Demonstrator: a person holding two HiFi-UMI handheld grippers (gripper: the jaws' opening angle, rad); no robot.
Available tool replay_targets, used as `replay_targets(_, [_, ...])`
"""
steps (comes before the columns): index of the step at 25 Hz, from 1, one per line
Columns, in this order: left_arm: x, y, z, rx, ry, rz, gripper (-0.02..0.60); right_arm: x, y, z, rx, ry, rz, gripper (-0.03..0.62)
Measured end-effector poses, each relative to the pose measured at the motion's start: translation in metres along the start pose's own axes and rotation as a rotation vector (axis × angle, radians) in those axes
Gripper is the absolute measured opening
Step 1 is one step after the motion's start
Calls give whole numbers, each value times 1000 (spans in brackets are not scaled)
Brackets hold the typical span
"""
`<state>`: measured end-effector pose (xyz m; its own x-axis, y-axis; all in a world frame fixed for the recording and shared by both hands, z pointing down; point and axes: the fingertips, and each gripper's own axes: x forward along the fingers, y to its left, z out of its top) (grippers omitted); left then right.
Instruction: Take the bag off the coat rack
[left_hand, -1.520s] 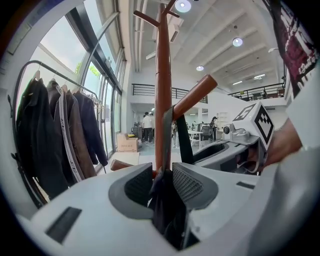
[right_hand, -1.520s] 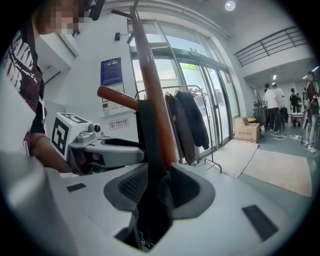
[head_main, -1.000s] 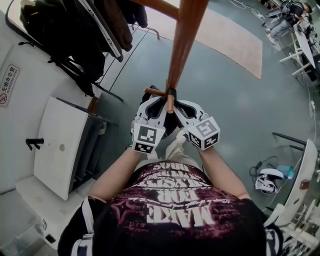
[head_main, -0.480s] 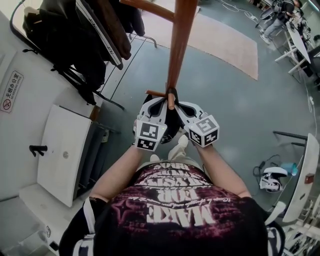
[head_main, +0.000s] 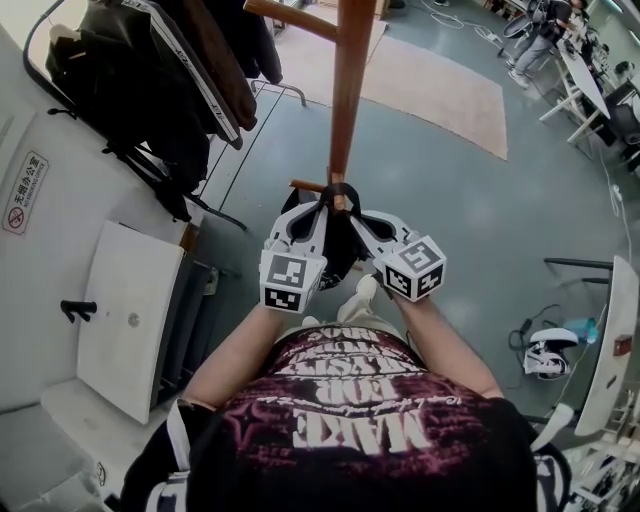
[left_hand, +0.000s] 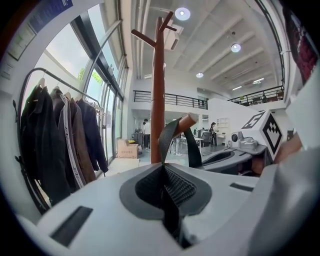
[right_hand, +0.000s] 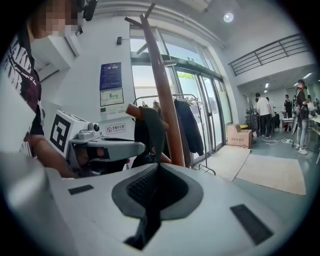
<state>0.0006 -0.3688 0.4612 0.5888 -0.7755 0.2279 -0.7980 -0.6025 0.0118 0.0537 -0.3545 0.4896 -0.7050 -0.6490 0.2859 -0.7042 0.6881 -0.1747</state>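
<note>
A brown wooden coat rack (head_main: 345, 90) stands in front of me. A black bag strap (head_main: 340, 190) loops over its low peg (head_main: 340, 204), and the dark bag (head_main: 338, 248) hangs below between the two grippers. My left gripper (head_main: 318, 206) is shut on the strap from the left; in the left gripper view the strap (left_hand: 167, 137) runs from the pads up over the peg (left_hand: 186, 121). My right gripper (head_main: 360, 214) is shut on the strap from the right; in the right gripper view the strap (right_hand: 152, 131) rises from the pads to the peg (right_hand: 134, 110).
A clothes rail with dark coats (head_main: 170, 80) stands at the left by the window. A white cabinet (head_main: 125, 310) is below it. A beige rug (head_main: 440, 85) lies beyond the rack. People sit at desks (head_main: 560, 40) far right. A white headset (head_main: 545, 355) lies on the floor.
Both grippers have stayed at the peg and their fingers have drawn in onto the strap. The marker cubes have spread slightly apart.
</note>
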Motion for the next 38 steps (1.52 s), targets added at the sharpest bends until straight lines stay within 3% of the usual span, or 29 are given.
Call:
replay_targets(10, [-41,-14,47,46,-86,-38,8,-31,31,40,-14,-78,10,9])
replay_targets(17, [-69,-20,77,53,-127,-62,8,-47,54,70,-81,-122,-1,9])
replay_targets(38, [-121,-37,135,102,-192,-103,8,-87,104,124,-184,-195,13,9])
